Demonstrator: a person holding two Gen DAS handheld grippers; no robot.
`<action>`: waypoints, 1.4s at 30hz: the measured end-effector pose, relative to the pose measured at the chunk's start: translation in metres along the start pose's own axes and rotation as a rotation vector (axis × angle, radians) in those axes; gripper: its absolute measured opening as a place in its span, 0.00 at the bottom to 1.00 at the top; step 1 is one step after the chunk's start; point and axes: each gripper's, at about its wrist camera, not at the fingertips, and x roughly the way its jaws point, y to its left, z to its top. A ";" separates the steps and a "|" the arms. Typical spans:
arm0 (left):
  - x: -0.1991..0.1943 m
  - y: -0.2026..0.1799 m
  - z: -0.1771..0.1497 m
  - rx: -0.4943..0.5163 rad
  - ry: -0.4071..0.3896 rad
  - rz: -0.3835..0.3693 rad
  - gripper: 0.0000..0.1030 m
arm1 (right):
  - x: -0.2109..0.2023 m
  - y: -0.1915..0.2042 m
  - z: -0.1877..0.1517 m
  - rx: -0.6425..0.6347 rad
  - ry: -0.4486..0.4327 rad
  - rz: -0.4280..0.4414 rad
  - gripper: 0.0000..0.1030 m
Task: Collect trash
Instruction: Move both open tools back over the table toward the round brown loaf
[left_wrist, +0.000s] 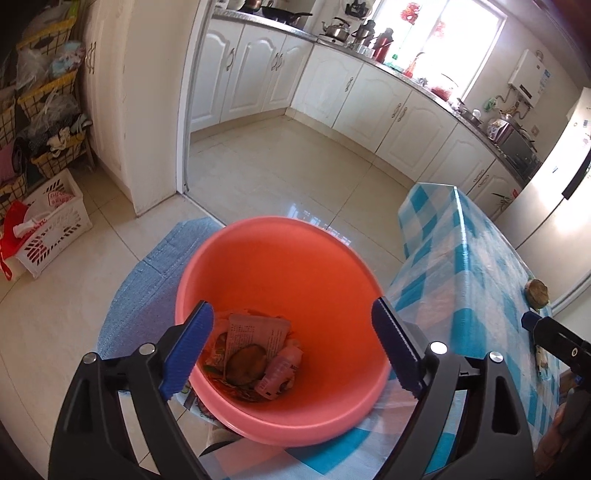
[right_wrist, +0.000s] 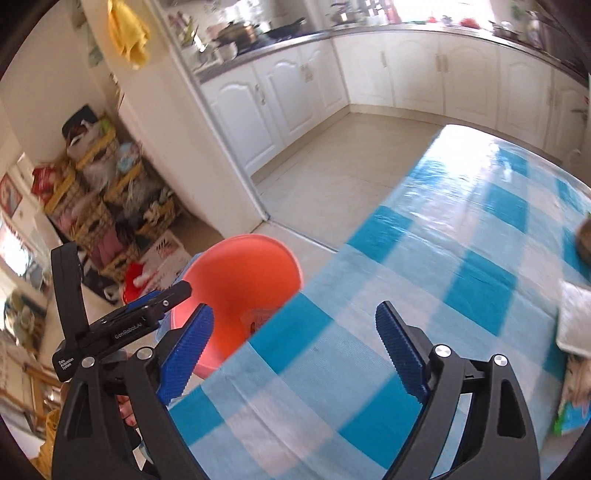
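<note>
Both claws released, empty: left claw (left_wrist: 291, 354) over bin (left_wrist: 280, 424), right claw (right_wrist: 295, 354) above table (right_wrist: 461, 229). Scraps (left_wrist: 537, 293) far right of it; hasty reach may miss.

There were two grippers, the left gripper (left_wrist: 291, 350) and the right gripper (right_wrist: 295, 354), and each one had two blue fingers. Under the left gripper sat one orange bucket (left_wrist: 295, 258) with a small pile of trash (left_wrist: 255, 358) in it, too mixed up to count. Under the right gripper was one table (right_wrist: 406, 332) with a blue and white cloth, and two bits of rubbish lay on it beside that gripper.
</note>
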 end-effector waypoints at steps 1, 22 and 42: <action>-0.003 -0.003 0.000 0.006 -0.002 -0.004 0.86 | -0.005 -0.004 -0.002 0.009 -0.008 -0.005 0.86; -0.044 -0.102 -0.022 0.184 0.003 -0.102 0.87 | -0.094 -0.083 -0.057 0.240 -0.141 -0.073 0.88; -0.053 -0.235 -0.064 0.422 0.072 -0.238 0.87 | -0.175 -0.204 -0.121 0.472 -0.233 -0.179 0.88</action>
